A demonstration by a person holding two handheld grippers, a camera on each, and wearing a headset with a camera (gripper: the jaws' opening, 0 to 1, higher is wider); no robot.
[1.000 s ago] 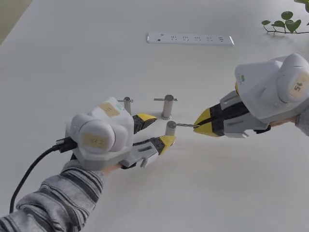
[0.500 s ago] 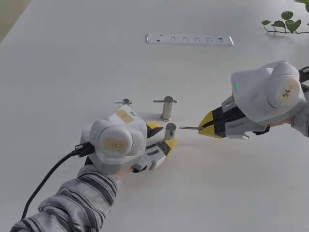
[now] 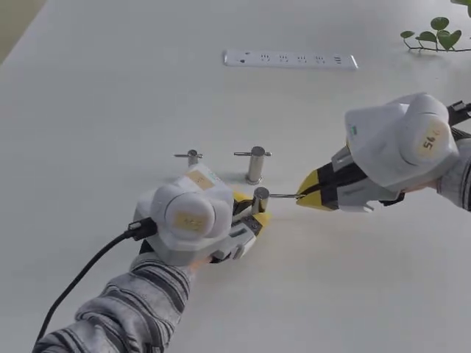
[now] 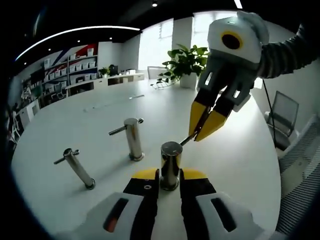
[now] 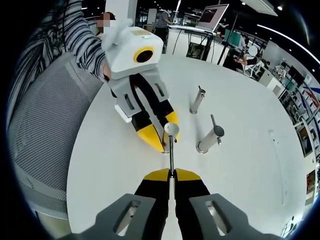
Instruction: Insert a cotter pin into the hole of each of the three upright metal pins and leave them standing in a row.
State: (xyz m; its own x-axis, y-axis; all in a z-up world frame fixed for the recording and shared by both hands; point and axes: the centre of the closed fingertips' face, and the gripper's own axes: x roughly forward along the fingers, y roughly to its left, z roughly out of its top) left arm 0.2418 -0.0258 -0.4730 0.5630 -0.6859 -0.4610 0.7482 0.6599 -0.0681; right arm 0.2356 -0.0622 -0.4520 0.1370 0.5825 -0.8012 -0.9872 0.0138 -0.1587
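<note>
- Fitting what looks like the last of three: near pin (image 3: 260,197) upright on the table (image 3: 110,88), just nearer than the middle pin (image 3: 255,163), with the far-left pin (image 3: 193,157) further left.
- Noted a crossbar through the top of both middle pin and far-left pin; judged two of three done.
- Near pin nearer the person than the other two, so not yet in line with them.
- Judged near pin solid metal: stiff, smooth, slippery, with a small foot that could tip under a sideways push. Best held low on the shank, leaving the hole near the top free.
- Judged cotter pin (image 3: 283,195) light thin wire, easy to bend or to swivel in a pinch. Best held at the head end and kept straight in line with the hole.
- Left gripper (image 3: 252,209): narrowed to the width of the shank and clamped on the lower part of near pin. Yellow tips either side of the base in the left gripper view.
- Right gripper (image 3: 300,197): pinched right down on the right end of cotter pin, held roughly level and pointing left at near pin.
- Cotter pin tip at the right side of near pin, just below the top. Touching or already in the hole: cannot tell.
- Risk, as judged: a small misalignment bending the wire or pushing near pin over.
</note>
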